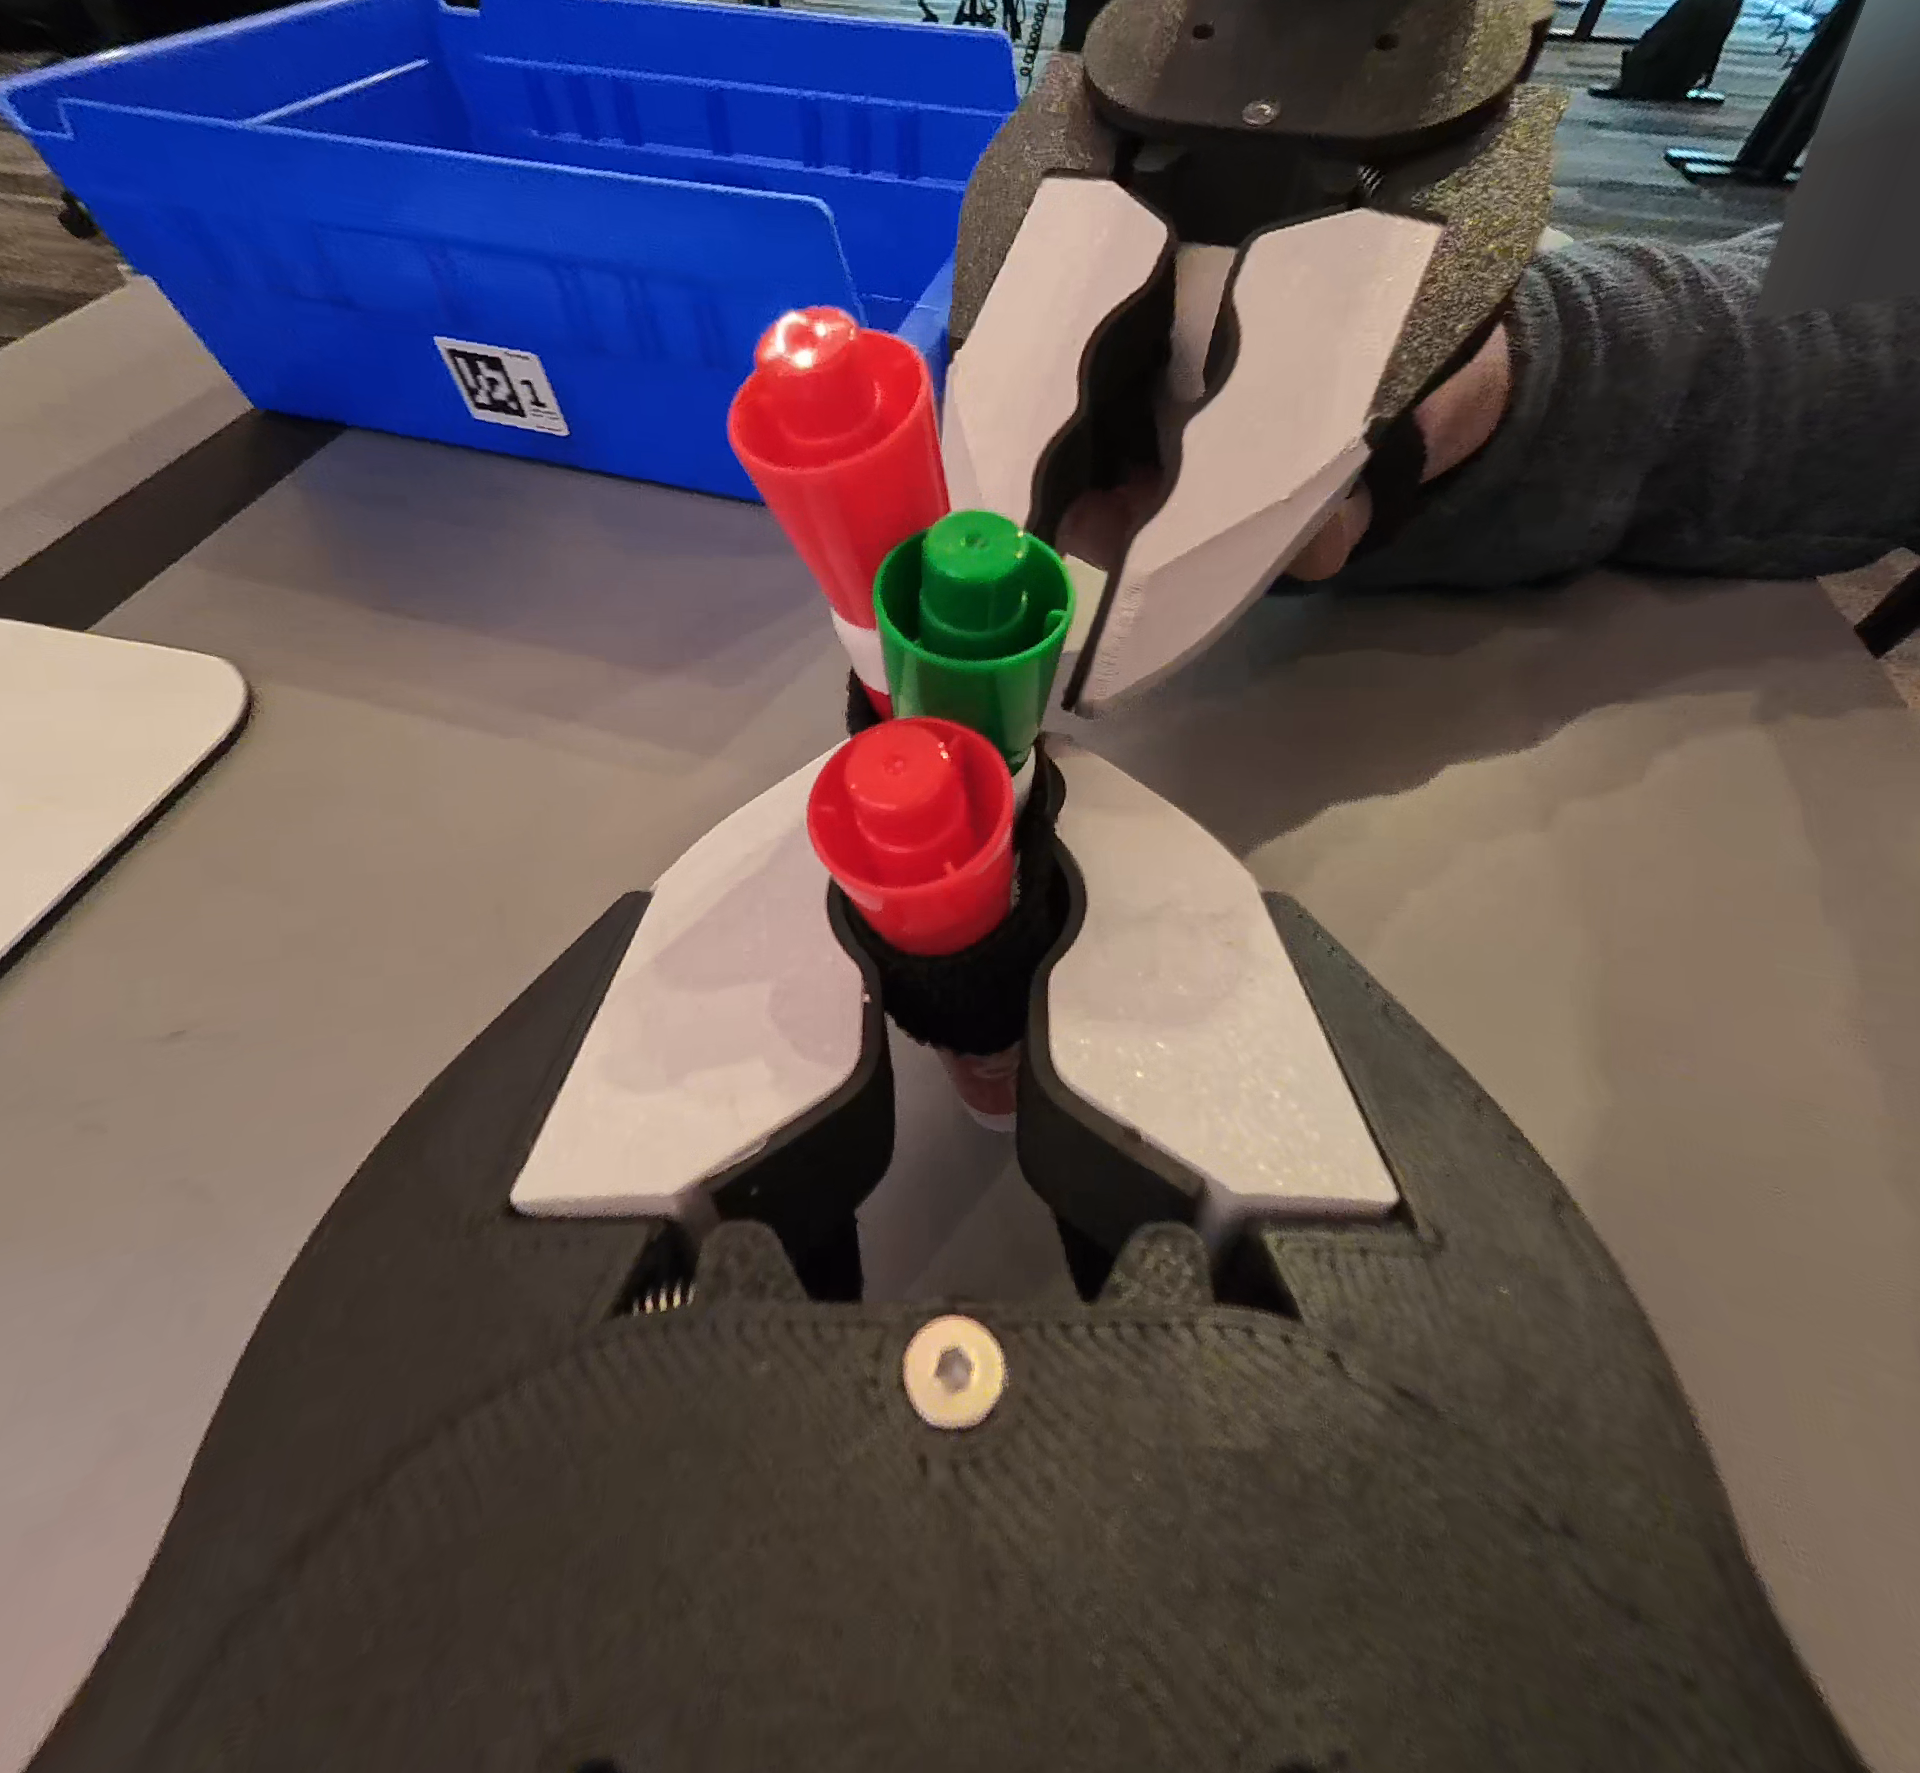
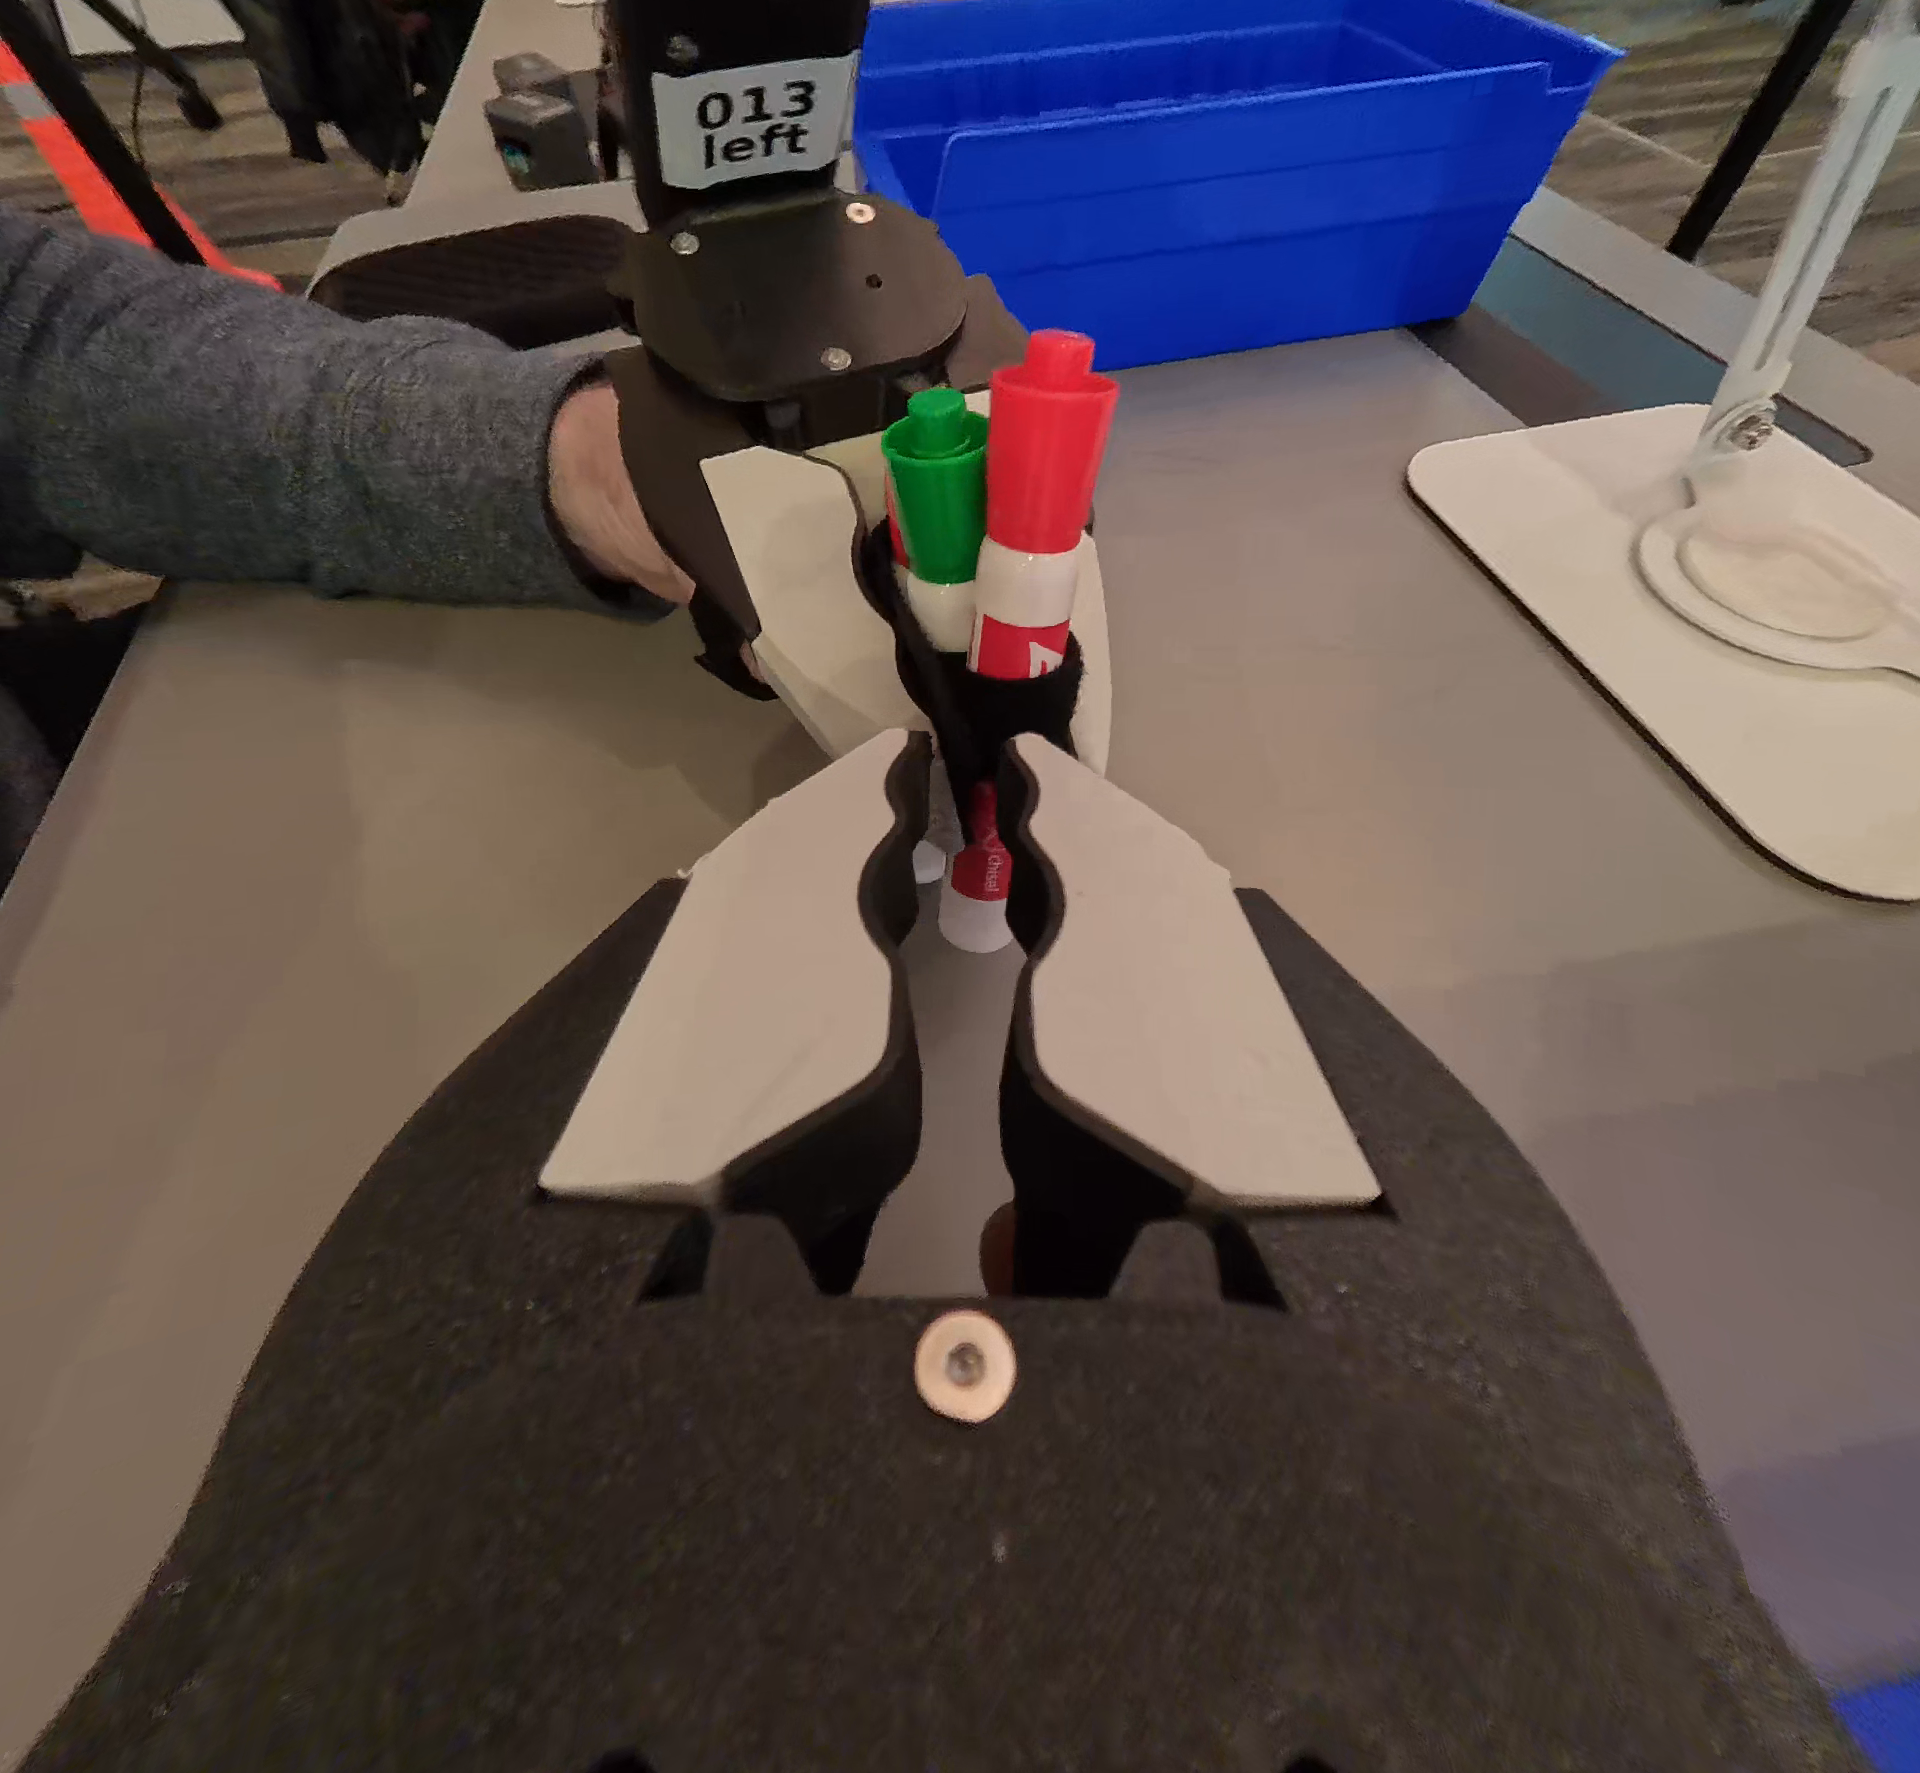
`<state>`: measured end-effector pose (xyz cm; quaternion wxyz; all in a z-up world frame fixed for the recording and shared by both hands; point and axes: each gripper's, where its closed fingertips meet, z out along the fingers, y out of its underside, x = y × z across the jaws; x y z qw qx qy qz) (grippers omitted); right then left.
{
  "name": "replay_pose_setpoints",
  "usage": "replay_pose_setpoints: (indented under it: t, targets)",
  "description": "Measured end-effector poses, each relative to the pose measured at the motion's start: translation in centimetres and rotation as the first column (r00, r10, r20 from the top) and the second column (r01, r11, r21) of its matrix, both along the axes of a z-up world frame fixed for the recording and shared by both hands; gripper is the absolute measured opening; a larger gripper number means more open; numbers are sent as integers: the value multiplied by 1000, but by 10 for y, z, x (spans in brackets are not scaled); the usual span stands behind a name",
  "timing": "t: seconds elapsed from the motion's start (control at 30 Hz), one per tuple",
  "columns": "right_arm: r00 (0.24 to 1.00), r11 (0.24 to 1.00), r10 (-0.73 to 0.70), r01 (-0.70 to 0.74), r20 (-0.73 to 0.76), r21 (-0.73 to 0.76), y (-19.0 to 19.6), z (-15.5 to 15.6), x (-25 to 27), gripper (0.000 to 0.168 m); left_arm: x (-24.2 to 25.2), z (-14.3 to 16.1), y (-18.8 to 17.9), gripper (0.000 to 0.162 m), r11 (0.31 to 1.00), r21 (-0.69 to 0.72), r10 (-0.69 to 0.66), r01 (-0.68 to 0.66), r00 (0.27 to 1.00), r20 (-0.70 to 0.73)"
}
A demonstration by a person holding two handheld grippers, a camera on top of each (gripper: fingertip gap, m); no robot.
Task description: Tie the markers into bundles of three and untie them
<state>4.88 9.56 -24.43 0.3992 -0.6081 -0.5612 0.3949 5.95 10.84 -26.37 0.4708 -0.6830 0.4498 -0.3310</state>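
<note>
One grey table [image 1: 416, 892], one blue bin [image 1: 499, 196] at its far edge, one white stand base [image 2: 1662, 643] to the side. Two tongs: left gripper [image 1: 940, 850] closed around the bundle at the black band [image 1: 966, 985]; right gripper [image 2: 961, 767] nearly closed, pinching the band's loose strand. Three markers [image 1: 935, 684] upright above the table: two red, one green. Office desks behind.
</note>
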Motion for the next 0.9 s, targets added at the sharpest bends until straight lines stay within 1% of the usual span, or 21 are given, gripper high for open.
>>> replay_pose_setpoints:
  t: [0.13,0.2,0.27,0.33,0.37,0.4,0.5,0.57,0.67,0.8,0.87,0.9]
  targets:
    - [1000,1000,-16,16,16,21,3,-4,1,2,0,-4,3,24,999,19,28,-28,999,-38]
    - [999,999,-24,23,20,41,4,-4,1,1,0,-4,4,24,999,12,38,-38,998,-41]
    - [1000,1000,-14,13,8,22,3,-3,1,1,0,-2,3,25,999,23,38,-37,999,-29]
    - [1000,1000,7,-7,-1,17,1,-3,2,0,1,-3,2,31,999,21,29,-28,999,-38]
    - [1000,1000,21,-21,-3,18,0,-3,2,0,2,-3,0,37,1000,20,16,-15,999,-34]
    - [999,999,37,-37,-7,11,-2,-3,2,0,3,-2,-4,39,1000,22,-7,7,1000,-30]
    - [999,999,47,-47,-12,-9,-1,-4,4,0,1,1,-6,37,999,25,-32,32,999,-21]
    - [998,998,66,-66,-16,-3,-4,-4,3,0,2,4,-10,39,998,15,-59,58,998,9]
    - [997,997,82,-82,-10,-1,-6,-5,3,0,1,6,-15,46,995,15,-100,100,995,18]
    - [995,995,99,-99,-20,-9,-7,-6,4,0,-6,15,-20,62,985,9,-170,170,985,37]
    - [993,993,114,-114,-27,-14,-8,-6,4,0,-9,22,-23,68,973,6,-232,232,972,44]
    - [993,993,114,-114,-27,-14,-8,-6,4,0,-11,25,-25,68,962,-9,-272,273,961,52]
